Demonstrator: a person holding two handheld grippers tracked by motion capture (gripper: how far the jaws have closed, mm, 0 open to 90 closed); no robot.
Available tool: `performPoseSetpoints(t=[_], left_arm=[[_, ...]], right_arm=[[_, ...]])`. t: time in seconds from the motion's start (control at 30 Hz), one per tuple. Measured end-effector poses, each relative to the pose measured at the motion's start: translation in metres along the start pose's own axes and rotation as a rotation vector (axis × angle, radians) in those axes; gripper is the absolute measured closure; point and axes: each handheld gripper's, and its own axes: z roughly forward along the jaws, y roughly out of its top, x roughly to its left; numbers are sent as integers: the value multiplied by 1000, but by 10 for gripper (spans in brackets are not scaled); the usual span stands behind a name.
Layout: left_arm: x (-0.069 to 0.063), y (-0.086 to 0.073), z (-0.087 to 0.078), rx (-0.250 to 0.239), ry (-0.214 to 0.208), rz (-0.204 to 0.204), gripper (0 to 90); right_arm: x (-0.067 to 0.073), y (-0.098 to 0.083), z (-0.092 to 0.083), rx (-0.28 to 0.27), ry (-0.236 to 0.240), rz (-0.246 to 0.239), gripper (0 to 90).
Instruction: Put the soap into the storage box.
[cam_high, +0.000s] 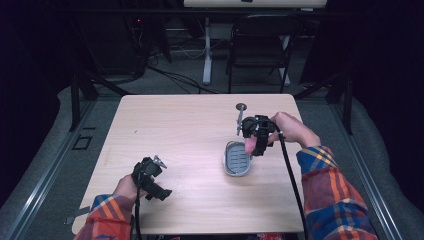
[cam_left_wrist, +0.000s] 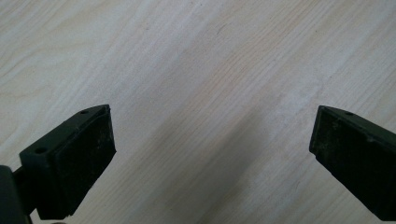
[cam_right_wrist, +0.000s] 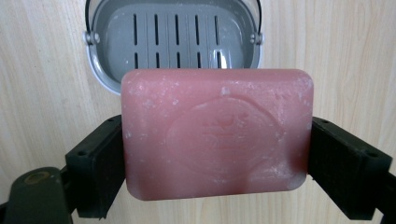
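Pink soap bar (cam_right_wrist: 217, 133) clamped between the right gripper (cam_high: 250, 145) jaws, just above the grey soap dish (cam_right_wrist: 112, 51) (slotted floor), left gripper (cam_left_wrist: 212, 149) spread wide — over bare table (cam_high: 175, 125).

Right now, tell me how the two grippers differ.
The right gripper is shut on a pink soap bar; the left gripper is open and holds nothing. The right gripper hangs by the grey soap dish; the left gripper is over bare table. Both have black padded jaws.
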Motion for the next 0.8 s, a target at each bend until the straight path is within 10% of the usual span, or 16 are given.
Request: performPoseSetpoints(t=[0.8], left_arm=[[0,1,1,8,-2,9,2]], right_arm=[[7,31,32,21,41,-25,127]])
